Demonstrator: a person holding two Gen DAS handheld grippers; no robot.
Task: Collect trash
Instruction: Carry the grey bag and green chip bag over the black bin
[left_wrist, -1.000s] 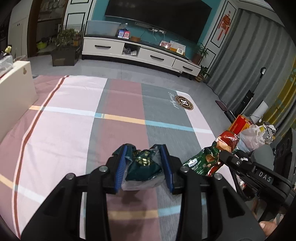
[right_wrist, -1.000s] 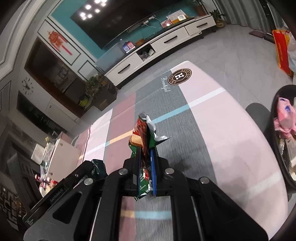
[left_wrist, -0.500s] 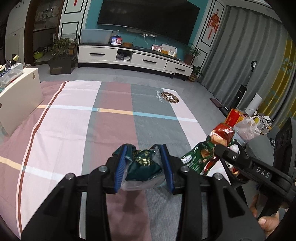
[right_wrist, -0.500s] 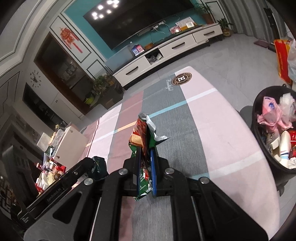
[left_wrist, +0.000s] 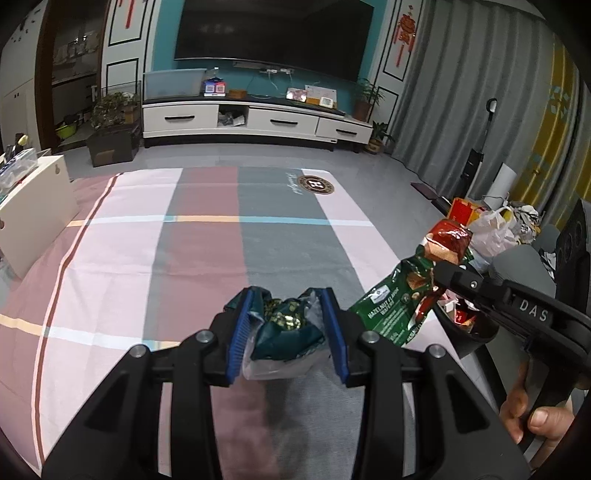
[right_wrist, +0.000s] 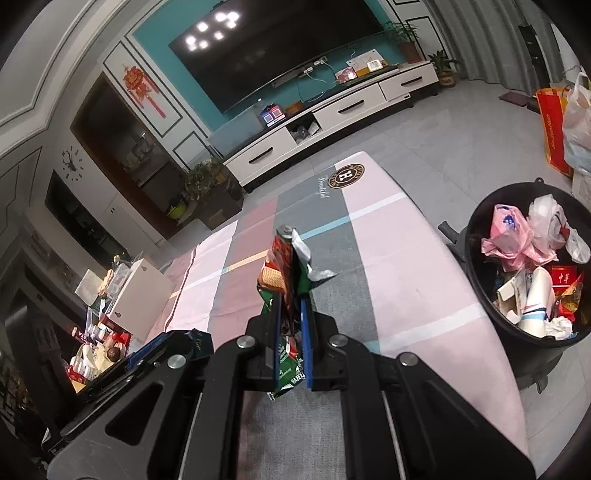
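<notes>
Left gripper (left_wrist: 291, 332): its blue pads are clamped on a crumpled dark teal wrapper (left_wrist: 288, 328) with some clear plastic bunched in, held above the striped bedspread (left_wrist: 147, 258).
Right gripper (right_wrist: 291, 343): jaws pinched tight on a flat green hazelnut wafer bag (right_wrist: 286, 273), which stands up on edge between the pads, its red torn top sticking out ahead.
Trash bin (right_wrist: 476, 236): black, to the right of the bed's edge, already piled with pink bags, a paper cup and red packets.
Step in hand: by my reckoning, both pieces are picked up and being carried to the bin.
Next move: bring each gripper over the bin's mouth, right one first as it is nearer, then let the jaws go so the wrappers drop inside, not onto the rim.
</notes>
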